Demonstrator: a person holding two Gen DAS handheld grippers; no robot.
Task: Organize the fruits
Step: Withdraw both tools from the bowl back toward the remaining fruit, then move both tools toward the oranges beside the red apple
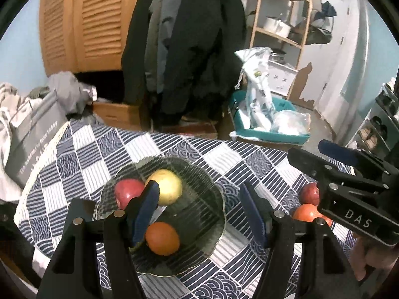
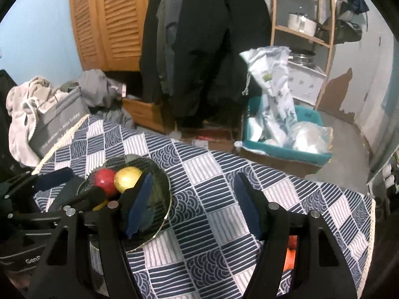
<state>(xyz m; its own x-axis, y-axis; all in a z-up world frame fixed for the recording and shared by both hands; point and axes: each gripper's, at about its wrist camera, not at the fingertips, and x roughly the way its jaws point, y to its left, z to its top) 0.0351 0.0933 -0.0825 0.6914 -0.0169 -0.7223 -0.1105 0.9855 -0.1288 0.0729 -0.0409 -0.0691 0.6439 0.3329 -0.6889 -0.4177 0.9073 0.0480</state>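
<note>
Now the glass plate (image 1: 212, 182) on the checked tablecloth (image 1: 174, 147) holds a red apple (image 1: 126, 190), a yellow apple (image 1: 169, 185) and an orange (image 1: 162, 238). Right of the plate, two more fruits (image 1: 309, 204) lie on the cloth. Both the left gripper (image 1: 202, 214) and the right gripper (image 2: 193, 205) hover above with jaws parted, empty.

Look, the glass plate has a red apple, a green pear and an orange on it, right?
Not quite. On the glass plate sit a red apple, an orange and a yellow apple, not a green pear. The left wrist view shows it.
</note>
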